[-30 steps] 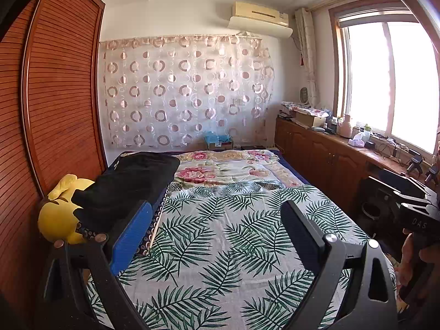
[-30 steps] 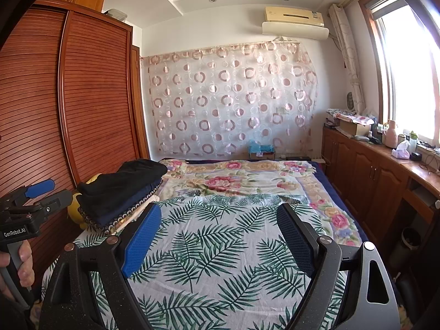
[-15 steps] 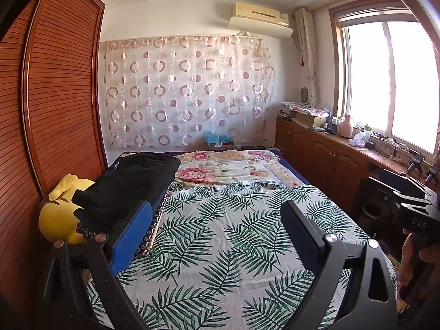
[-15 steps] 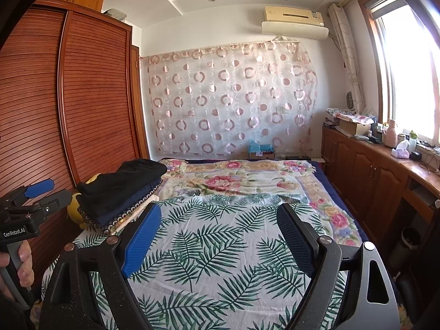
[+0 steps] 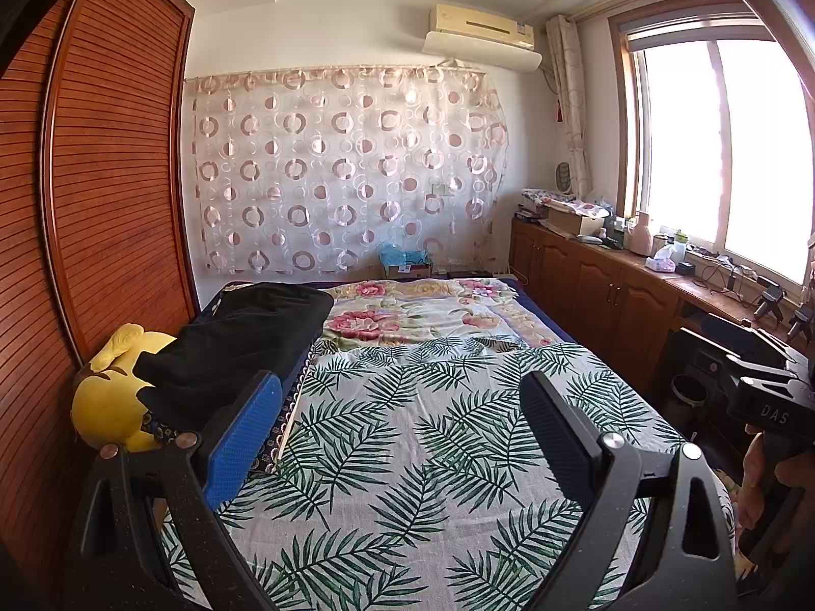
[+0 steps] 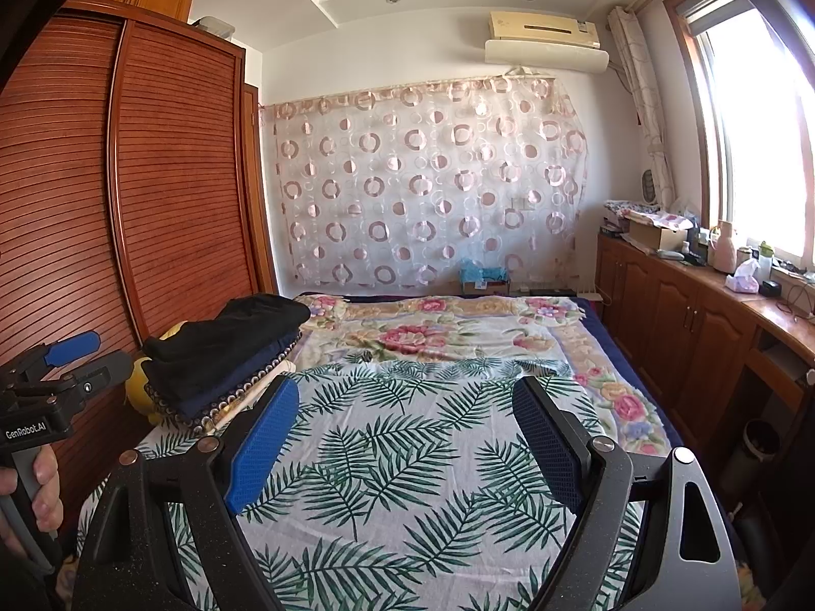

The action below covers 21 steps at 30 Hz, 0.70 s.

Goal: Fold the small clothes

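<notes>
A stack of folded dark clothes (image 5: 239,341) lies at the left side of the bed, also shown in the right wrist view (image 6: 229,351). My left gripper (image 5: 402,402) is open and empty above the palm-leaf sheet (image 5: 423,438), just right of the stack. My right gripper (image 6: 407,407) is open and empty above the same sheet (image 6: 407,458). Each gripper's handle shows at the edge of the other's view: the left (image 6: 46,397) and the right (image 5: 769,397).
A yellow plush toy (image 5: 107,402) sits beside the stack against the wooden wardrobe (image 5: 102,203). A floral blanket (image 5: 407,315) covers the far half of the bed. Wooden cabinets (image 5: 601,295) with clutter run under the window on the right.
</notes>
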Each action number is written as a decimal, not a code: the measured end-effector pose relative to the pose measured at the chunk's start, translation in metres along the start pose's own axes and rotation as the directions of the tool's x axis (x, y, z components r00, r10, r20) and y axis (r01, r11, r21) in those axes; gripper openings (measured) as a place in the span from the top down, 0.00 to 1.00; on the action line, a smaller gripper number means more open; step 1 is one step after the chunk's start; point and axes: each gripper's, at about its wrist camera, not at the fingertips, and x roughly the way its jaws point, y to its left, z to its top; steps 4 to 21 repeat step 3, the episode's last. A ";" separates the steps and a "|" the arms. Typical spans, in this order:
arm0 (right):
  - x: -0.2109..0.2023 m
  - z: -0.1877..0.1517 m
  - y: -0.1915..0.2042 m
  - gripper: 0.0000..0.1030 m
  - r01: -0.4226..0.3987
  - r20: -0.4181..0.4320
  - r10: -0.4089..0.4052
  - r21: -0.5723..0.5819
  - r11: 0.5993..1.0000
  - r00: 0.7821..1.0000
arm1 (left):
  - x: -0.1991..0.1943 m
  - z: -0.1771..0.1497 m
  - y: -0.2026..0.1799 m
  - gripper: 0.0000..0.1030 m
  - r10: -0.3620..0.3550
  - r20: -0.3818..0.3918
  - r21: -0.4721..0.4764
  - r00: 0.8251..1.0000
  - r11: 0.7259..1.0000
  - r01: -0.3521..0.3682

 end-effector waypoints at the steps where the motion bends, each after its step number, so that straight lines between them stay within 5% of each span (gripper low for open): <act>1: 0.000 0.000 0.000 0.15 -0.001 -0.001 0.001 0.000 1.000 1.000 | 0.000 0.000 0.000 0.08 0.001 0.000 -0.001 1.000 1.000 -0.001; 21: 0.000 0.000 -0.001 0.15 -0.002 -0.001 0.002 -0.001 1.000 1.000 | 0.000 0.000 0.001 0.08 -0.001 0.002 -0.003 1.000 1.000 0.001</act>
